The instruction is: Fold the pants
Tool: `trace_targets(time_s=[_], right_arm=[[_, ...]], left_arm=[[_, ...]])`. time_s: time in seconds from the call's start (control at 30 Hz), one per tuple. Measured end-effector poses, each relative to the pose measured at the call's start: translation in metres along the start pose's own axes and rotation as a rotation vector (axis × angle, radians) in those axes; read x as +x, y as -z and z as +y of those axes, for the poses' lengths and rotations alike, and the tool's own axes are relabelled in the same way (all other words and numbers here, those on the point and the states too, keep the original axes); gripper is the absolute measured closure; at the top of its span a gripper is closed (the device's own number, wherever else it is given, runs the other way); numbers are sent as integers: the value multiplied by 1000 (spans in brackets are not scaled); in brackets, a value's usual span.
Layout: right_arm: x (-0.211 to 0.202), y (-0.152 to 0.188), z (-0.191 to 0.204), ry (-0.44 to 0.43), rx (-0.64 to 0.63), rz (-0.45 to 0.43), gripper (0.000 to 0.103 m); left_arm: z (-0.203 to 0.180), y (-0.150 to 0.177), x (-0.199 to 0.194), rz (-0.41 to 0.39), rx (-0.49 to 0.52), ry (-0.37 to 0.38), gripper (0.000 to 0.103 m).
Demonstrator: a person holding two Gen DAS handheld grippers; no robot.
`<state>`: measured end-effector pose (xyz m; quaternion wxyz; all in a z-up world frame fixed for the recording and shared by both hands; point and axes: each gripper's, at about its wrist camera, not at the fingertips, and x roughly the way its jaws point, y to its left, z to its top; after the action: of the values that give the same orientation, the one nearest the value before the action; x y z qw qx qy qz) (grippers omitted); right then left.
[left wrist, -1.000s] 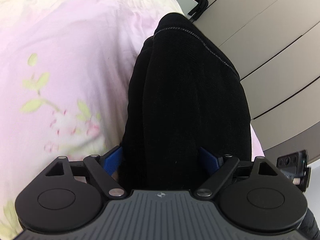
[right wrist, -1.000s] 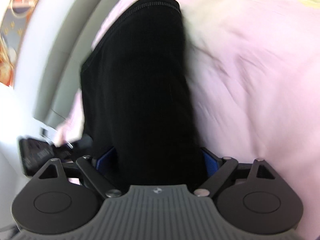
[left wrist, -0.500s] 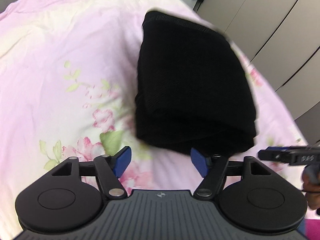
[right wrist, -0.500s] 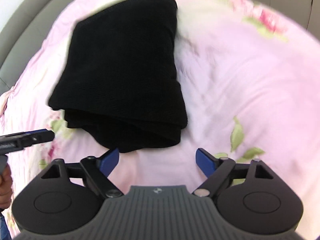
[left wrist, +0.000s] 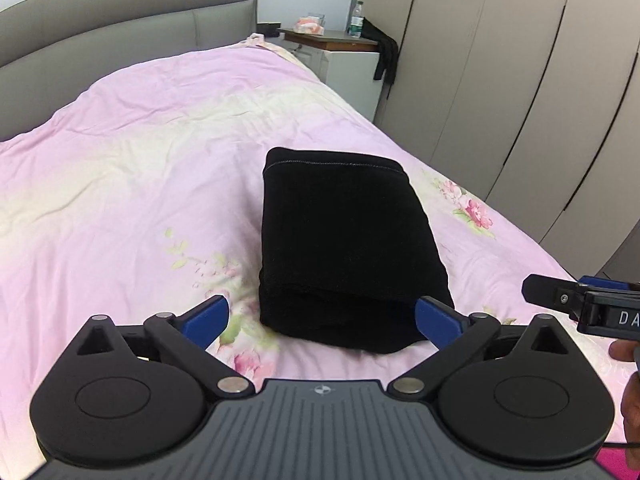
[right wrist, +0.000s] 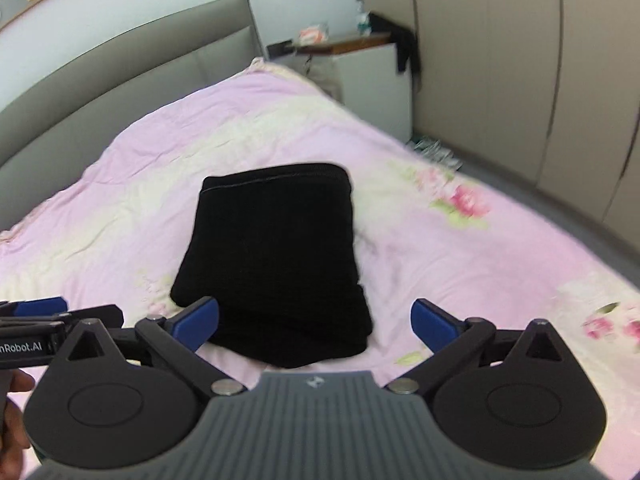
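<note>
Black pants [left wrist: 344, 248], one folded bundle, perhaps four layers; one bed [left wrist: 132, 184].

You've got one pair of black pants [left wrist: 344, 248], folded into a single stack on one bed with one pink floral duvet [left wrist: 132, 184]. Two grippers in view: left gripper [left wrist: 320, 320] and right gripper [right wrist: 314, 320], each with two blue fingertips [left wrist: 204, 316]. One grey headboard [left wrist: 120, 20]. One nightstand [left wrist: 344, 60], carrying one clear bottle [left wrist: 355, 20], one small container with something pink and white inside [left wrist: 310, 24], and one dark garment hanging off its side [left wrist: 386, 56]. Wardrobe door panels [left wrist: 520, 80]: at least four; the count runs off frame.
</note>
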<state>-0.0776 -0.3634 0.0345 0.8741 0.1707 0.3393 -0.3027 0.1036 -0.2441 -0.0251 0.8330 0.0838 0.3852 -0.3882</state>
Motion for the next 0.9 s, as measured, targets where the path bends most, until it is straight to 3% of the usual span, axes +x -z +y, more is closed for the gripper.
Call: trace_targets(time_s=[0.3,0.47,0.9], right_arm=[[-22,29,31,88,-31,14,5],[-29,37,36,71,-32,22,5],[-35,38,31,75,-21,17,5]], left_arm=[[-7,16,-32,18,-8,-89,0],[-14,21,-36,21,40,-158,0],[-20,22,-48,-2,64,-162,0]])
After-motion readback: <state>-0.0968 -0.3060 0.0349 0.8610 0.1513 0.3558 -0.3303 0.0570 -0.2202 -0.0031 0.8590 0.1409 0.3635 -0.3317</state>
